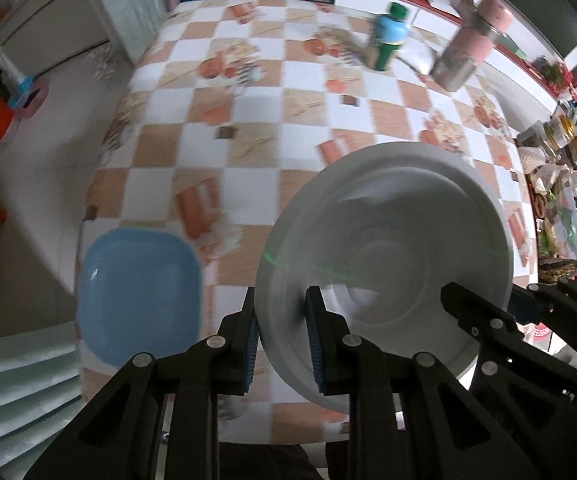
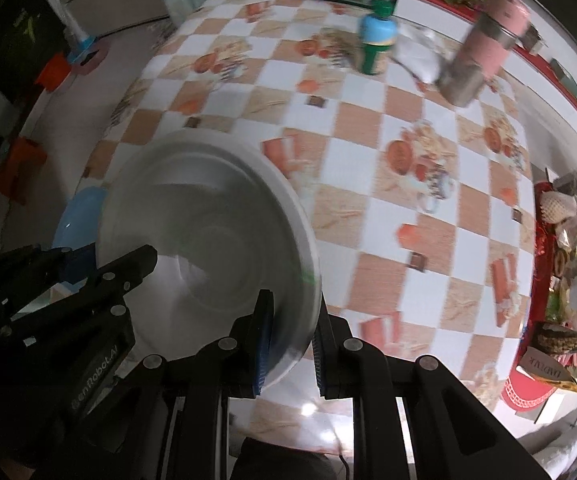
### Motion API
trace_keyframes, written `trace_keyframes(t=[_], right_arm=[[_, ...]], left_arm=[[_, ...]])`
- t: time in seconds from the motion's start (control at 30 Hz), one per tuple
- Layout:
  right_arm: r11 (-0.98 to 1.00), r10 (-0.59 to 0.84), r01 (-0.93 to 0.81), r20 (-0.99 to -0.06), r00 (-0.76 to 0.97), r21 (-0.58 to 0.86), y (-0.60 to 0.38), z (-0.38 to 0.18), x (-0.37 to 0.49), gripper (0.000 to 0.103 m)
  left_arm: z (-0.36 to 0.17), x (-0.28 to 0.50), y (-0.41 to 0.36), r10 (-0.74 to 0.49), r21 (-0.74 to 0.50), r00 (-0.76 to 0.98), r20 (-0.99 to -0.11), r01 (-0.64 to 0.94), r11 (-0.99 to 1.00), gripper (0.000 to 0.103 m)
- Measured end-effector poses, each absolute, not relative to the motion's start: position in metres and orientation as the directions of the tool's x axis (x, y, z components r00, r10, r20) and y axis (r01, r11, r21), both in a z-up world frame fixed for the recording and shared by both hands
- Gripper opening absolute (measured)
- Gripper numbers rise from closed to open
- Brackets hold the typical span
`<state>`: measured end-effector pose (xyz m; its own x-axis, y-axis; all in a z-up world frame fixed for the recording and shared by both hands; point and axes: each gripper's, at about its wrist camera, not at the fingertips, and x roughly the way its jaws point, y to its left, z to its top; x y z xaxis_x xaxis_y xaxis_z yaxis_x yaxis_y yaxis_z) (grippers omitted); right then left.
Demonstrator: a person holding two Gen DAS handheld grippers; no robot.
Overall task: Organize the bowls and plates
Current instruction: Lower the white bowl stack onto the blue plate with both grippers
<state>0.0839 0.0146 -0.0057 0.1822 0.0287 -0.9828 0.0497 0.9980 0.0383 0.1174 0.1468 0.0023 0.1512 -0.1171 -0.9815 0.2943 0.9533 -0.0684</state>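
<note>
1. I have the round white shallow bowl (image 1: 388, 240) pinched at opposite rims: my left gripper (image 1: 282, 340) is clamped over its left edge, and my right gripper (image 2: 290, 344) is clamped over its right edge.
2. The bowl hangs above the near part of the checked orange-and-white tablecloth (image 1: 248, 120).
3. A square light-blue plastic plate (image 1: 136, 288) lies just left of the bowl, close to the table's left edge.
4. The green-capped bottle (image 1: 386, 40) and the pink-and-steel flask (image 1: 472, 44) stand far back; the middle cloth is open.
</note>
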Motion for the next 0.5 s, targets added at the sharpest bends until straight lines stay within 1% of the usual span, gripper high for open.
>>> trace_keyframes(t=[0.3,0.5], right_arm=[[0.998,0.053,-0.026,-0.985,0.161,0.050,0.096,-0.013,0.105,0.020],[0.996,0.065,-0.077,-0.986,0.155,0.054,0.139,-0.017,0.119,0.020]], left_arm=[[-0.003,0.130,0.226,-0.095,-0.061,0.146,-0.985,0.221,0.973,0.024],[-0.008,0.135,0.264,-0.083,-0.057,0.143,-0.986,0.177,0.983,0.024]])
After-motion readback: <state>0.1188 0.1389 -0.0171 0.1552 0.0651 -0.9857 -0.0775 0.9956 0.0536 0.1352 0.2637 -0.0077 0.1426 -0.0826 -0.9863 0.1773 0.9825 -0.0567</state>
